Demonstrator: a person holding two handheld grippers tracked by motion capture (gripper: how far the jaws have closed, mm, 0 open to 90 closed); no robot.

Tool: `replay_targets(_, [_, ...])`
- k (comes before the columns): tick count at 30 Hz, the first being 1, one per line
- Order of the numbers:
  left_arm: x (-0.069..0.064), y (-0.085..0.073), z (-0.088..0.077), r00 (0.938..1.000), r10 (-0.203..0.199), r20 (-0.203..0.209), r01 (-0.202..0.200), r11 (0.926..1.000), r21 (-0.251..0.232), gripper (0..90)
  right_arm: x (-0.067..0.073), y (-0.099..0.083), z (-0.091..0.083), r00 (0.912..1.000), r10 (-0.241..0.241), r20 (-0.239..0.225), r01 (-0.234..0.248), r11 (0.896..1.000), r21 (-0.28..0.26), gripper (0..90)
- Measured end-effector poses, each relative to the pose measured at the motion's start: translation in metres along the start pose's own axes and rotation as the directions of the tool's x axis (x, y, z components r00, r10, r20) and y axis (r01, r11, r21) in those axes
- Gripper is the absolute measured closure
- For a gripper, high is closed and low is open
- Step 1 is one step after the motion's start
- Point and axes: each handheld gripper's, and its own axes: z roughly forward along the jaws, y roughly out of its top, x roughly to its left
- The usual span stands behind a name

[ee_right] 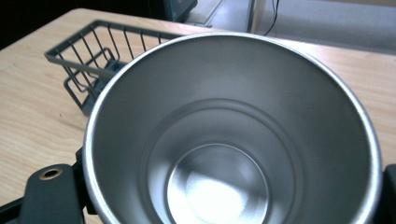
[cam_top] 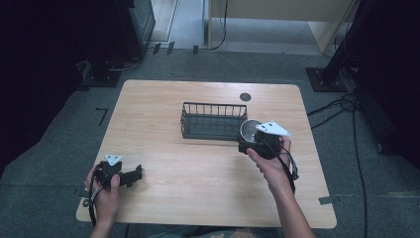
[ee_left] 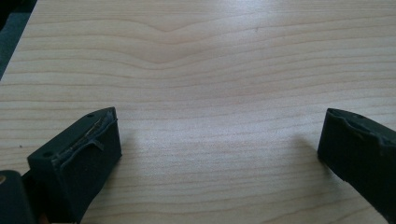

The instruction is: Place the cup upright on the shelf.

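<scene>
A stainless steel cup (cam_top: 249, 129) is held off the table just by the right end of the black wire basket (cam_top: 214, 105). My right gripper (cam_top: 251, 140) is shut on it. The right gripper view looks straight into the empty cup (ee_right: 233, 140), with one black finger (ee_right: 49, 191) against its left wall and the basket (ee_right: 93, 60) beyond it to the left. My left gripper (cam_top: 136, 174) rests near the table's front left corner. It is open, its jaws wide apart over bare wood (ee_left: 219, 140) with nothing between them.
The wooden table (cam_top: 208, 183) has a small dark round disc (cam_top: 245, 96) near its far edge, behind the basket. Cables (cam_top: 341, 106) and dark stands lie on the grey floor around the table.
</scene>
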Motion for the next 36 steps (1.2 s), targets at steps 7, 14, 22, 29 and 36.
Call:
replay_targets(7, [0.000,0.000,0.000,1.0000,-0.001,0.000,0.001,1.0000,-0.001,0.0,0.005,0.012,0.003,0.9998,-0.020,-0.005,0.020,1.000,-0.024,17.7])
replay_targets(14, [0.000,0.000,0.000,1.0000,-0.001,0.000,0.001,1.0000,-0.001,0.0,0.010,0.026,0.009,0.9994,-0.030,-0.016,0.030,0.999,-0.045,17.7])
replay_targets(22, [0.000,0.000,0.000,1.0000,-0.001,0.000,0.001,1.0000,0.000,0.0,0.017,0.045,0.022,0.9982,-0.057,-0.018,0.055,0.996,-0.065,17.7])
replay_targets(29, [0.000,0.000,0.000,1.0000,0.000,0.000,0.000,1.0000,0.000,0.0,0.023,0.057,0.041,0.9979,-0.051,-0.041,0.048,0.997,-0.068,17.8])
replay_targets(36, [0.000,0.000,0.000,1.0000,0.001,0.000,-0.001,1.0000,0.001,0.0,0.026,0.063,0.066,0.9975,-0.052,-0.047,0.050,0.998,-0.045,17.8])
